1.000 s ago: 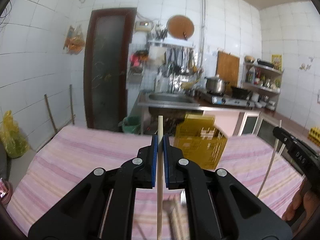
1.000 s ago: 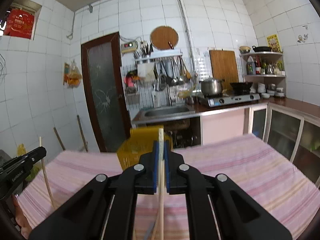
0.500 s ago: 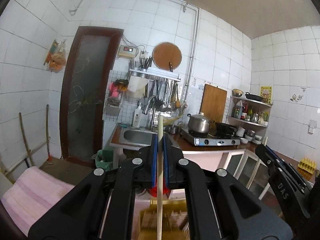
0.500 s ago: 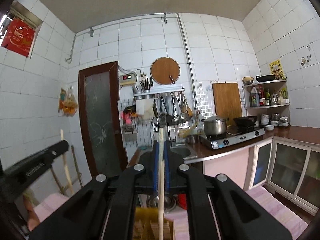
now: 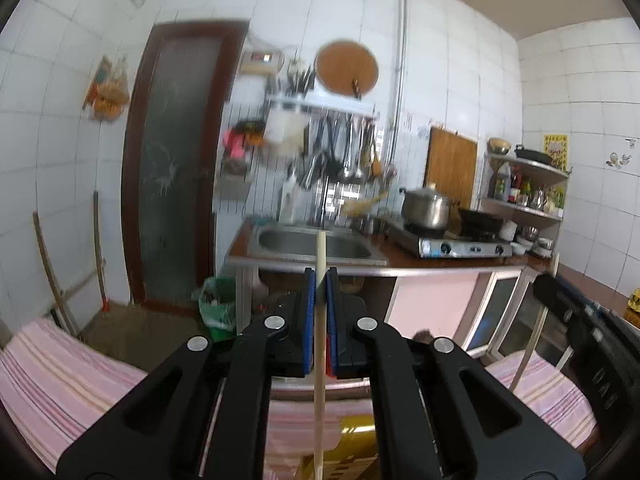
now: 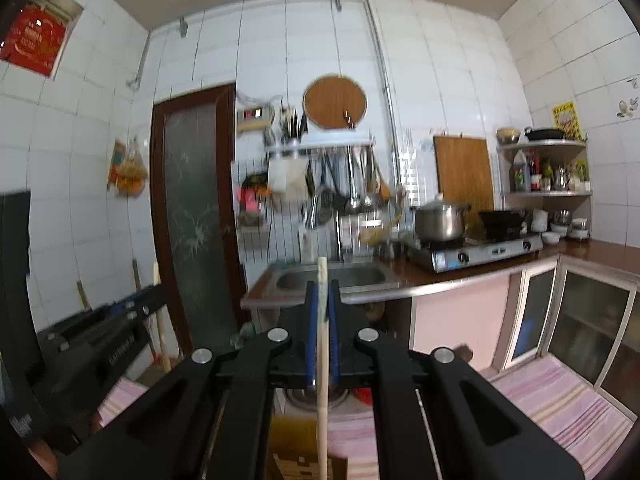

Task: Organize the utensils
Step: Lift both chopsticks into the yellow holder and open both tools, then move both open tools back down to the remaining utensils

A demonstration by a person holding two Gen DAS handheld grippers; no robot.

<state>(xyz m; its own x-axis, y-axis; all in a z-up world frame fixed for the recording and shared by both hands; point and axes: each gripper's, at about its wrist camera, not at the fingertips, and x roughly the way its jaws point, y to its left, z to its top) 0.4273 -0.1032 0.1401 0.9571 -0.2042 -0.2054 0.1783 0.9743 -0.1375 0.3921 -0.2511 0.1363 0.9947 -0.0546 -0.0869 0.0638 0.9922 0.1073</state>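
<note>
Left gripper (image 5: pixel 320 276): blue-padded jaws clamped on thin, pale wooden chopstick (image 5: pixel 319 360), held upright. Right gripper (image 6: pixel 322 292): jaws likewise pinched on second chopstick (image 6: pixel 322 360), smooth, straight, round-tipped. Yellow slotted plastic basket (image 6: pixel 296 448) seen low in frame, under both sticks, on pink striped cloth (image 6: pixel 560 400). Steel sink (image 5: pixel 312 244) and white glossy tiles seen behind, blurred.
</note>
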